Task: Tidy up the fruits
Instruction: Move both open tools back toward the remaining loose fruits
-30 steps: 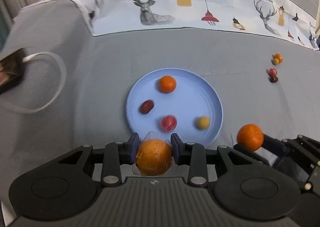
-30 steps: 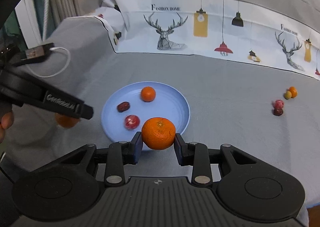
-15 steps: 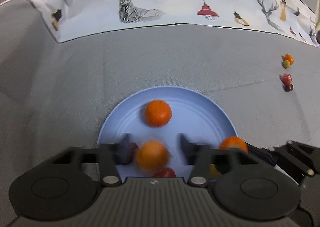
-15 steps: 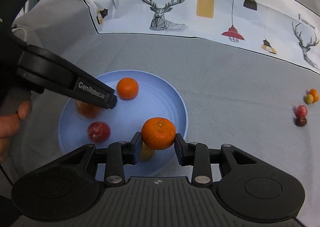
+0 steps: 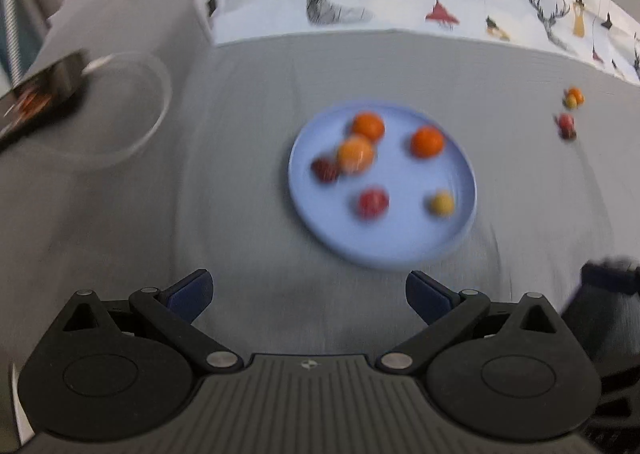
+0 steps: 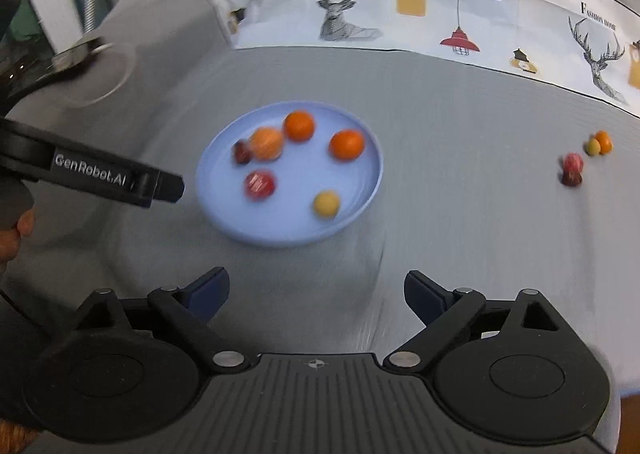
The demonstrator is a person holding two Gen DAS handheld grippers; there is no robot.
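A light blue plate [image 5: 456,230] [image 6: 360,213] lies on the grey cloth and holds several fruits: three oranges, among them a pale wrapped one [image 5: 355,153] [image 6: 267,142] and one at the right [image 5: 427,141] [image 6: 346,145], a red fruit [image 5: 373,202] [image 6: 260,184], a dark red date [image 5: 325,169] and a yellow fruit [image 5: 441,204] [image 6: 326,204]. My left gripper [image 5: 308,292] is open and empty, nearer than the plate. My right gripper [image 6: 316,290] is open and empty too. The left gripper's finger [image 6: 160,187] shows left of the plate.
Several small fruits lie on the cloth at the far right: an orange and a yellow one [image 6: 600,143] and a red one with a dark one [image 6: 572,169] [image 5: 566,125]. A white cable loop [image 5: 132,113] and a dark device [image 5: 44,93] lie at the left. A printed cloth hangs behind.
Both grippers have opened and let their oranges go onto the plate. Both have drawn back from the plate, which now looks smaller and farther.
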